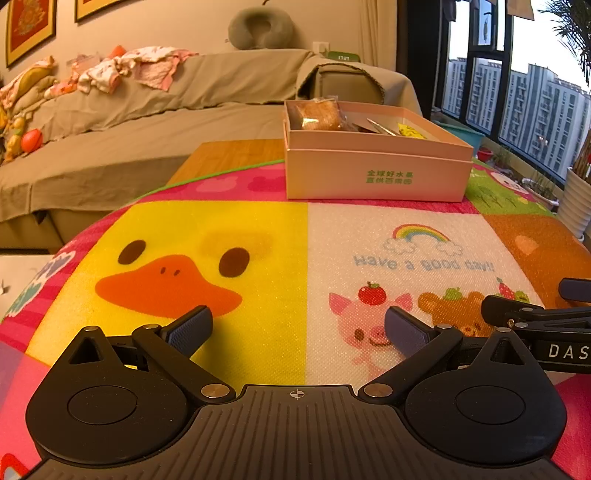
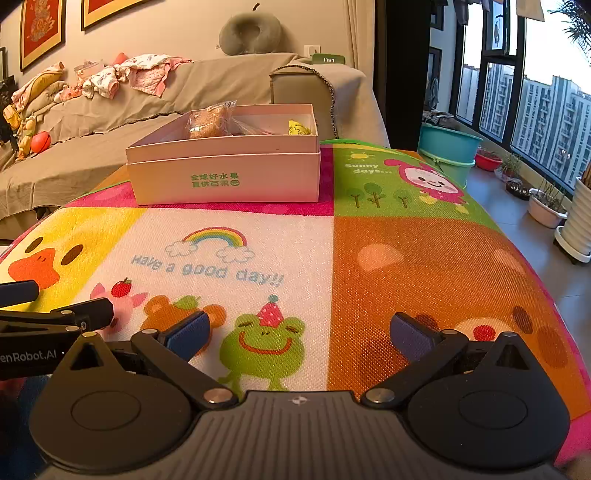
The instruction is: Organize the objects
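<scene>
A pink cardboard box (image 1: 373, 173) (image 2: 225, 173) with green lettering stands at the far side of the colourful cartoon mat (image 1: 258, 236) (image 2: 424, 266). Inside it lie a wrapped brown cake (image 1: 317, 115) (image 2: 210, 121), a yellow packet (image 1: 410, 131) (image 2: 299, 129) and a clear wrapper. My left gripper (image 1: 297, 328) is open and empty, low over the duck and pig pictures. My right gripper (image 2: 299, 332) is open and empty over the frog picture. Each gripper shows at the edge of the other's view, the right one in the left wrist view (image 1: 535, 317) and the left one in the right wrist view (image 2: 55, 317).
A sofa under a grey-brown cover (image 1: 147, 122) (image 2: 110, 110) with baby clothes (image 1: 122, 70) and toys stands behind the table. A neck pillow (image 1: 260, 27) rests on its back. Teal basins (image 2: 448, 147), plant pots (image 2: 546, 206) and tall windows are on the right.
</scene>
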